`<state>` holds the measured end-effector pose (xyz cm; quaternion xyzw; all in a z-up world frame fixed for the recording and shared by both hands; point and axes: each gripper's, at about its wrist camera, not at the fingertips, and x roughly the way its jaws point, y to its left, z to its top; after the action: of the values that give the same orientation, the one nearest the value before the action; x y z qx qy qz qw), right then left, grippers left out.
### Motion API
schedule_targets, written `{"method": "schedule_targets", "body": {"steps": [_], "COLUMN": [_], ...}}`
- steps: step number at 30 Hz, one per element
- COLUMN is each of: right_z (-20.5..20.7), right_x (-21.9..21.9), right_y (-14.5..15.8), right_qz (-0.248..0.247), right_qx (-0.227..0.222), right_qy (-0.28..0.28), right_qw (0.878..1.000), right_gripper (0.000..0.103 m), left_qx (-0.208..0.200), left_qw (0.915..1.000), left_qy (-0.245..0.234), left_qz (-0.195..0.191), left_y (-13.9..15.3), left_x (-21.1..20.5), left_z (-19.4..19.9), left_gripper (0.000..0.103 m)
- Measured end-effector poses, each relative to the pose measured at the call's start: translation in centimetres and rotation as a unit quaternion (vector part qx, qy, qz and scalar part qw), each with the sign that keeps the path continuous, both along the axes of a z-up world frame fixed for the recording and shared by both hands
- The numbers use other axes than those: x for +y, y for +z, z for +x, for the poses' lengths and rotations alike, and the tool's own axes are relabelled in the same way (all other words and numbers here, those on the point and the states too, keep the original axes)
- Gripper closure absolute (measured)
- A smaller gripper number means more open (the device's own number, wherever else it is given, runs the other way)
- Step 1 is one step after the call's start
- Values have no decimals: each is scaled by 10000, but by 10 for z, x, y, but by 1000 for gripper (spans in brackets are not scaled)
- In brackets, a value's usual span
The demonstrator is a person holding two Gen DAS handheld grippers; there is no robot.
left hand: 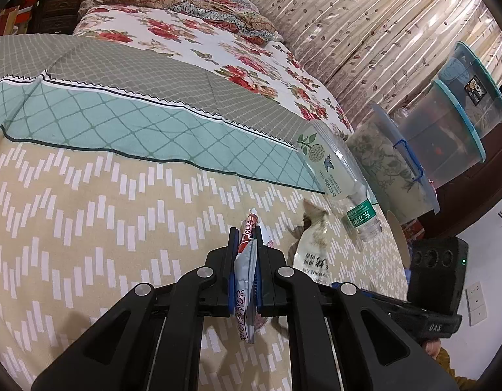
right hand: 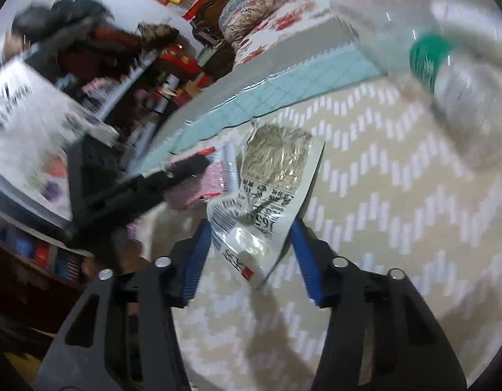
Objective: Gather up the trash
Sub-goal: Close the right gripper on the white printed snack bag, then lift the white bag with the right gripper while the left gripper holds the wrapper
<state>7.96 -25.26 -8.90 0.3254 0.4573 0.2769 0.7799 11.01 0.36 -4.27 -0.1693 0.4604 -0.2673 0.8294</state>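
Near the bed's (left hand: 88, 195) right edge, left gripper (left hand: 246, 238) clamping a red wrapper (left hand: 246, 260), right gripper (right hand: 251, 241) half-wide astride a seed packet (right hand: 267, 189).

Your trash items lie on the beige zigzag bedspread (left hand: 88, 228). A red-and-white snack wrapper (left hand: 246, 280) stands on edge, pinched flat. Just to its right, a clear packet (right hand: 267, 195) printed with black text and a barcode, showing greenish-brown contents, is lifted at an angle above the cover. Beyond it, an empty clear plastic bottle (left hand: 361, 220) with a green label lies on its side, touching a larger pale bottle (left hand: 329, 166) bearing a leaf-and-butterfly label.
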Motion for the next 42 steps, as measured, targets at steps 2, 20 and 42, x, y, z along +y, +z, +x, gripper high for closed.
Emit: {"method": "schedule_targets", "body": {"steps": [2, 20, 42], "right_z": [1, 15, 26], "right_x": [1, 33, 28], "right_y": [-2, 7, 7], "right_qz": [251, 553, 309], "right_qx": [43, 7, 34], "right_qy": [11, 247, 38], "right_qw": [9997, 9982, 9995], "right_gripper": [56, 54, 82], "left_qx": [7, 31, 37], "left_qw": [10000, 10000, 10000], "left_qy": [-1, -2, 42], "left_qz": [-4, -40, -64], "left_y": [0, -3, -5], "left_x": [-1, -2, 3], "left_z": [0, 0, 2], "left_gripper": [97, 97, 97]}}
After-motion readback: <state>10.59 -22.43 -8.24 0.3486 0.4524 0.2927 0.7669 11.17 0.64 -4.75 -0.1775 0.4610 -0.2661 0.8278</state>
